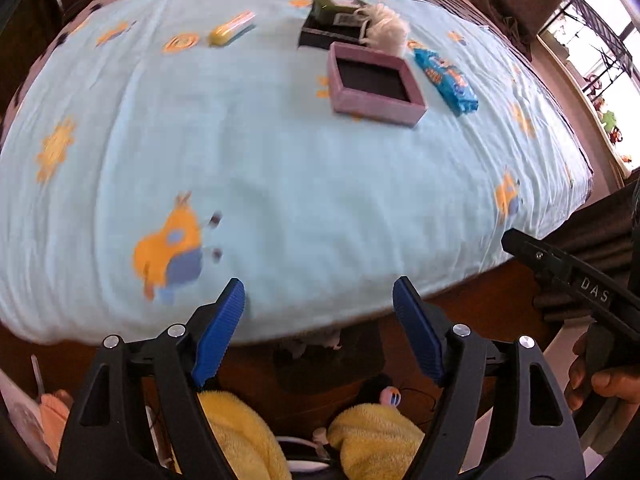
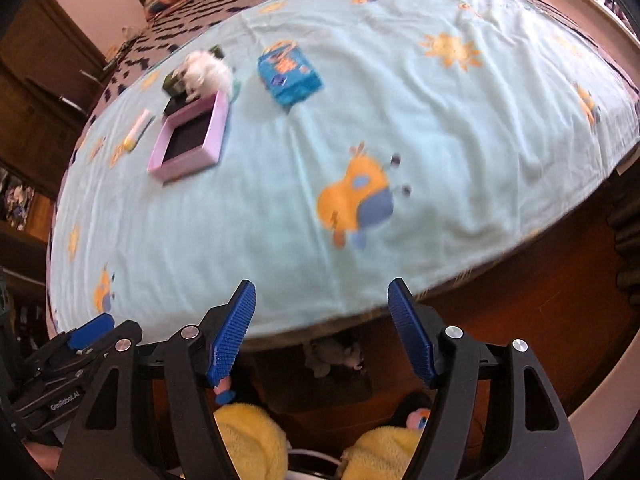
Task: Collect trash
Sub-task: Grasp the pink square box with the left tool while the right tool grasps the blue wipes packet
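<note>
Blue pads spread, both grippers empty over the near edge of the bed

Left gripper (image 1: 319, 300) and right gripper (image 2: 321, 300) both have jaws wide apart with nothing between them. All the trash sits far across the light blue blanket (image 1: 280, 184): pink box (image 1: 374, 82) open side up, blue snack packet (image 1: 446, 80) just beside it with its long axis running away from me, white fluffy wad (image 1: 386, 28) and yellow wrapper (image 1: 232, 30) further back. Right gripper looks nearer the packet. "DAS" is readable on the other tool; the packet's print is too blurry.
</note>
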